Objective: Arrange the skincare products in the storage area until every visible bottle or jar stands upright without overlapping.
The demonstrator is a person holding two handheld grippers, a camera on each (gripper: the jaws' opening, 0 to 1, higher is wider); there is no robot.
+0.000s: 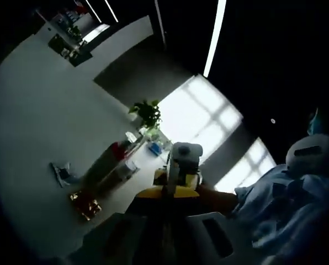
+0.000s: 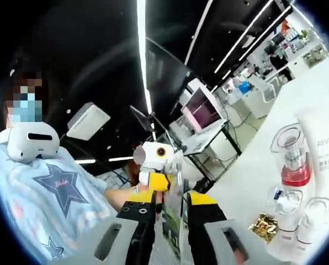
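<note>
In the right gripper view my right gripper (image 2: pixel 171 212) is shut on a thin flat packet (image 2: pixel 173 223) with green print, standing on edge between the yellow-and-black fingers. The left gripper (image 2: pixel 155 165) faces it just beyond the packet's far end. On the white table (image 2: pixel 253 176) to the right stand a clear-capped bottle of red liquid (image 2: pixel 291 160), a white tube (image 2: pixel 325 143), a small clear jar (image 2: pixel 286 201) and a gold-wrapped item (image 2: pixel 264 226). The left gripper view is dark: my left gripper (image 1: pixel 165 194) looks shut on the packet's thin edge (image 1: pixel 166 179), with the right gripper (image 1: pixel 184 163) close ahead.
A person in a pale blue star-print shirt (image 2: pixel 54 193) with a white headset stands close behind the grippers. Desks, monitors (image 2: pixel 200 107) and shelves lie beyond the table edge. The left gripper view looks past a potted plant (image 1: pixel 147 113) and bright windows (image 1: pixel 197 110).
</note>
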